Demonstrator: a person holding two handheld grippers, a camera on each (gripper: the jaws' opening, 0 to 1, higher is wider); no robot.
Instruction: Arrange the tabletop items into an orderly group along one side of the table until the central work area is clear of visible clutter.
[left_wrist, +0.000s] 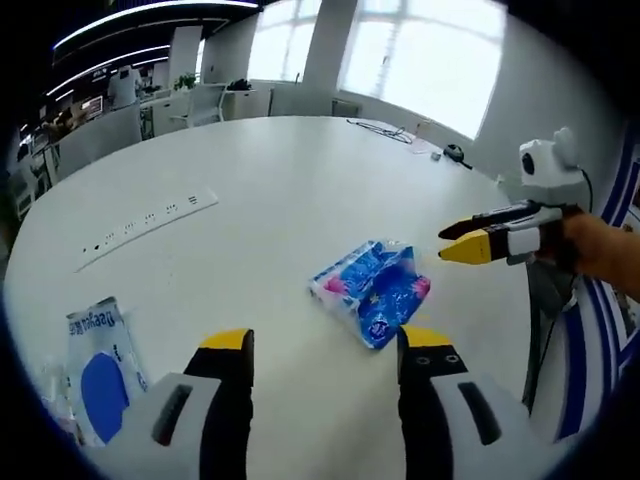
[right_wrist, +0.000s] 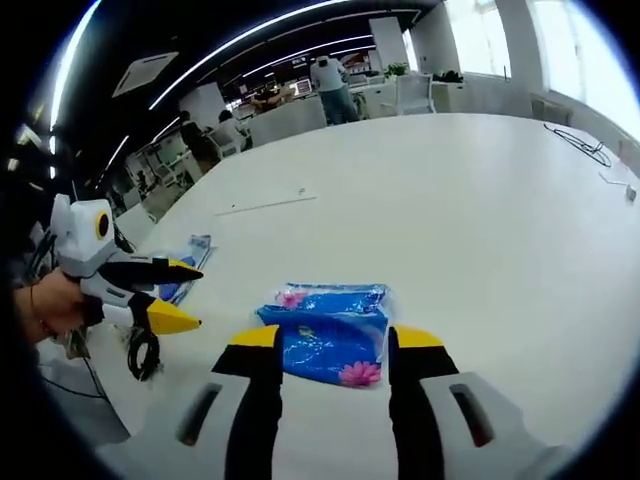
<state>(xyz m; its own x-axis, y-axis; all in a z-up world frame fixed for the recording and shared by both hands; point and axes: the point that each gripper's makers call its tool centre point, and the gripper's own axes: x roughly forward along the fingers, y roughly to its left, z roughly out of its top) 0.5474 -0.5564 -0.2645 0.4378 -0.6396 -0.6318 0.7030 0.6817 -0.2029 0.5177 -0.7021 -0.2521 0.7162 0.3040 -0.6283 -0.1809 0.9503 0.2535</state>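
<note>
Bright office light falls on a wide white tabletop (left_wrist: 300, 190), where a blue floral plastic tissue pack (right_wrist: 330, 335) lies centrally, framed by the right gripper (right_wrist: 330, 350), jaws spread for a grasp; the left gripper (left_wrist: 322, 345) is likewise held spread.

We see our right gripper (right_wrist: 328, 352) with its jaws spread, a blue tissue pack (right_wrist: 328, 335) lying on the white table (right_wrist: 470, 200) between the tips. Off to the left, our left gripper (right_wrist: 182, 292) hovers with jaws parted, a hand (right_wrist: 50, 305) holding it. A person (right_wrist: 328, 85) stands far behind.
</note>
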